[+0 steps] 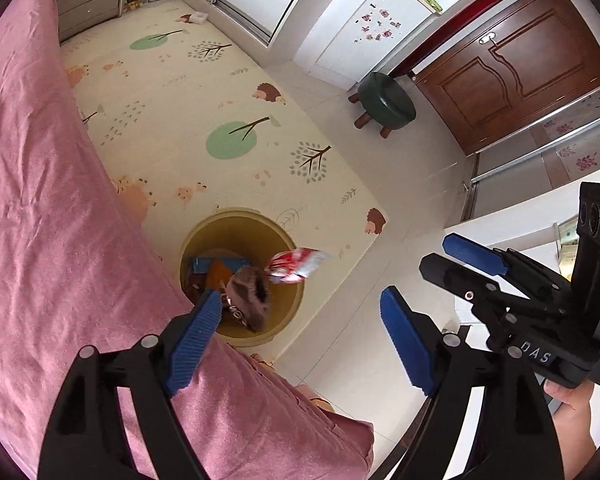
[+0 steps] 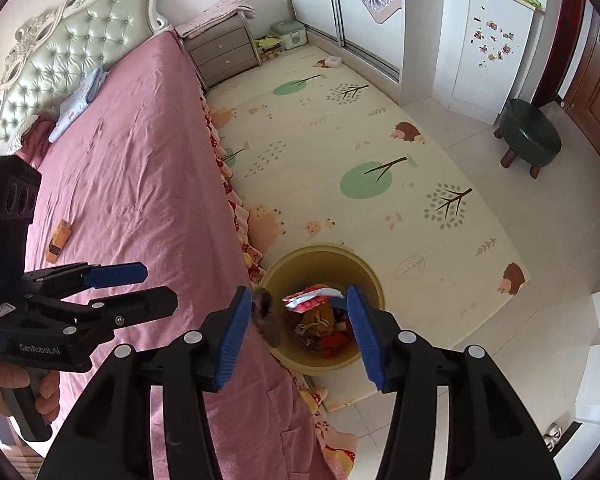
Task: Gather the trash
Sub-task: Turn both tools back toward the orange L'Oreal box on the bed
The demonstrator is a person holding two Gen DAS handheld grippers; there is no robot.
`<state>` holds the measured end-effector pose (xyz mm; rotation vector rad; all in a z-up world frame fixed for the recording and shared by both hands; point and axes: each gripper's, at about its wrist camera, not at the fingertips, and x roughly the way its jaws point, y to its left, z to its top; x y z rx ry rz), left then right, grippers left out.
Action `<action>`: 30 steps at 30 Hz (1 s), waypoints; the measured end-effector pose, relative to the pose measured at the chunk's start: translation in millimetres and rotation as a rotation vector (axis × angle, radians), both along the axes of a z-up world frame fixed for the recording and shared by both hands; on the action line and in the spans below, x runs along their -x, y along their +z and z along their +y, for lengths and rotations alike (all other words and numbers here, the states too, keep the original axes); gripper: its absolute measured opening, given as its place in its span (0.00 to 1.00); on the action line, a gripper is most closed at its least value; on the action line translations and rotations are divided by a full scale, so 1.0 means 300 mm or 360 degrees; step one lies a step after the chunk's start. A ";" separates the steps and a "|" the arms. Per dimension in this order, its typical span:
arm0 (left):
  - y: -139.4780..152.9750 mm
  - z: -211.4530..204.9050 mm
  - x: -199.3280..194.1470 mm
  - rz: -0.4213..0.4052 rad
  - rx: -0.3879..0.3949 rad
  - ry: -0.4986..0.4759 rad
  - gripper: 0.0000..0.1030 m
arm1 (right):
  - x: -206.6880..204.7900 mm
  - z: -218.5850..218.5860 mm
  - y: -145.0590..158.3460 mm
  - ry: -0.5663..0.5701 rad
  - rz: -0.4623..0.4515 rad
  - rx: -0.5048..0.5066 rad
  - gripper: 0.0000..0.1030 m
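A yellow trash bin (image 1: 292,304) stands on the floor mat beside the bed and holds several pieces of trash; it also shows in the right wrist view (image 2: 374,288). A red and white wrapper (image 1: 296,266) and a brown furry item (image 1: 248,294) are in the air over the bin, free of any finger; they also show in the right wrist view, the wrapper (image 2: 310,298) and the furry item (image 2: 266,312). My left gripper (image 1: 300,320) is open above the bin. My right gripper (image 2: 296,326) is open above it too. An orange packet (image 2: 59,240) lies on the bed.
The pink bed (image 2: 140,168) fills the left side. A patterned play mat (image 2: 360,152) covers the floor. A dark green stool (image 2: 530,132) stands near the brown door (image 1: 512,64). A grey nightstand (image 2: 224,54) and white wardrobes (image 2: 484,40) line the far wall.
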<state>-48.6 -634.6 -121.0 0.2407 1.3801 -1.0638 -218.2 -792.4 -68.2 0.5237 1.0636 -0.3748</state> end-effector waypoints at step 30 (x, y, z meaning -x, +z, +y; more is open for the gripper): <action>0.164 0.754 -0.284 -0.0178 -0.0034 0.0635 0.80 | -0.516 0.597 0.139 0.0652 -0.0142 -0.0163 0.48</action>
